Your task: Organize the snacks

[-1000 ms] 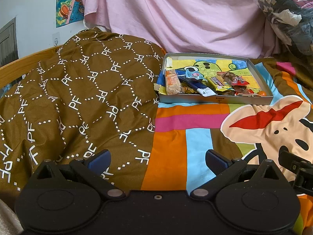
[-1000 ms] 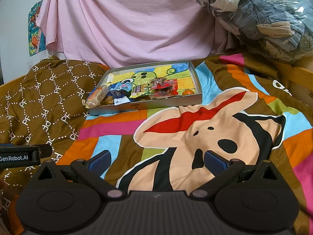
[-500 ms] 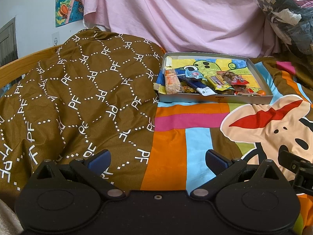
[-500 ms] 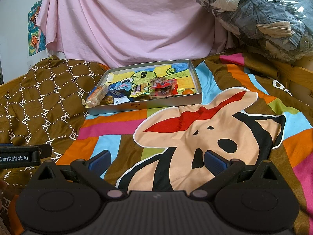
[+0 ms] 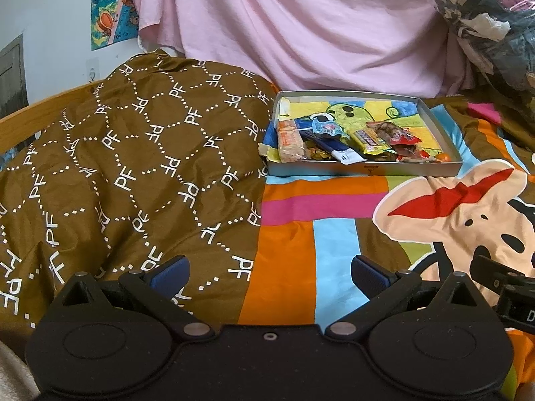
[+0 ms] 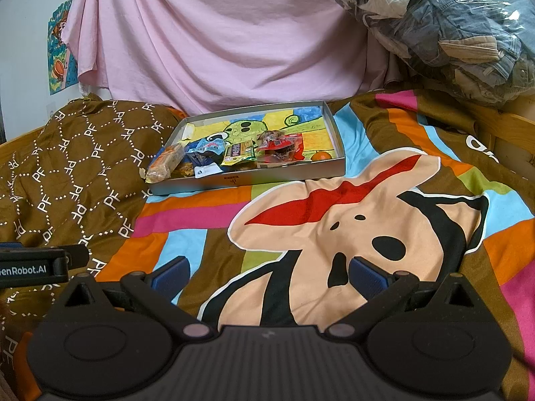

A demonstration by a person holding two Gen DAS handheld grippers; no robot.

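We find the left gripper at lower centre of its frame, fingers spread wide, nothing between them. The right gripper likewise stands agape and empty. The snacks lie heaped in a shallow tray, upper right of centre, on the bedspread.

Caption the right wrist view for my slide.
Open right gripper above cartoon bedspread, facing snack-filled tray.
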